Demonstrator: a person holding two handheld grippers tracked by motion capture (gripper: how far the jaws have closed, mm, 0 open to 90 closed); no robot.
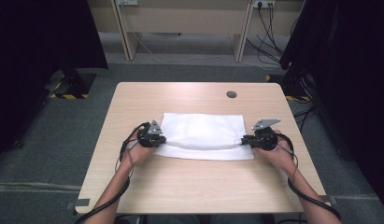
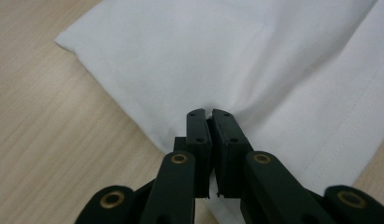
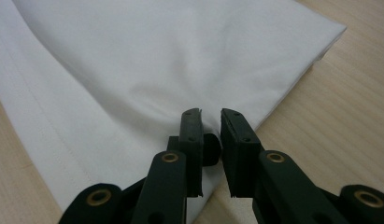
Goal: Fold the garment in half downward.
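Observation:
A white cloth (image 1: 203,135) lies folded across the middle of the wooden table (image 1: 189,186). My left gripper (image 1: 159,139) is at its left end and my right gripper (image 1: 245,140) at its right end. The top layer stretches between them in a raised fold. In the left gripper view the jaws (image 2: 209,112) are pressed together on the cloth (image 2: 227,56), which puckers at their tips. In the right gripper view the jaws (image 3: 210,112) stand slightly apart with cloth (image 3: 157,56) bunched between them and creases running out from the tips.
A round cable hole (image 1: 231,94) sits in the tabletop beyond the cloth. Bare wood lies on all sides of the cloth. Behind the table are a light desk frame (image 1: 180,18), cables on the grey floor and dark screens at both sides.

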